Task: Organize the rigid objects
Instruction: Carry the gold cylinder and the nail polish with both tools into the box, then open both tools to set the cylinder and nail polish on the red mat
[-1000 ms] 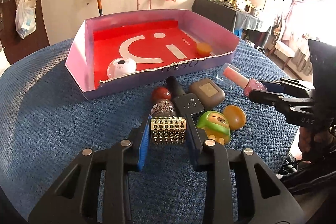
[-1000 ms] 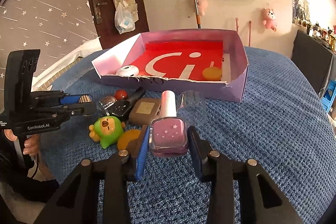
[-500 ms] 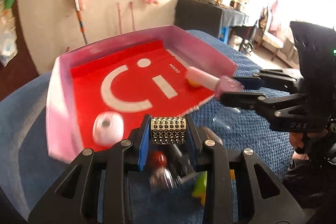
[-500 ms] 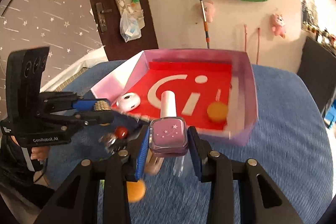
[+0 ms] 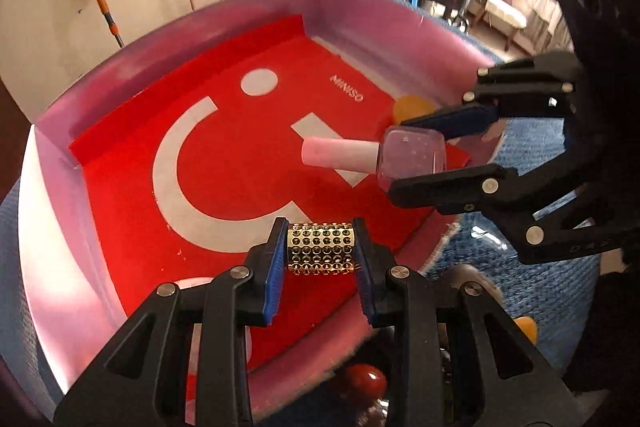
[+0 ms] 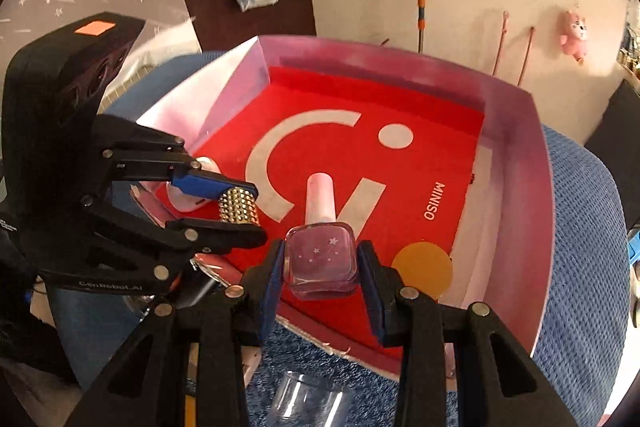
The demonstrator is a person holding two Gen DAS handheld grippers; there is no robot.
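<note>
Carrying two items over the pink-walled tray (image 5: 60, 211) at once, both grippers are mid-delivery. The left gripper (image 5: 320, 247) pinches a gold studded cylinder (image 5: 320, 247) above the red liner's near edge, and the right gripper (image 6: 321, 263) clamps a pink nail polish bottle (image 6: 320, 251) by its square glass body, cap pointing inward over the white logo. An orange disc (image 6: 422, 267) and a white rounded case (image 6: 188, 195) already lie inside. Next, I judge, each should lower onto bare liner, clear of those pieces, then let go.
</note>
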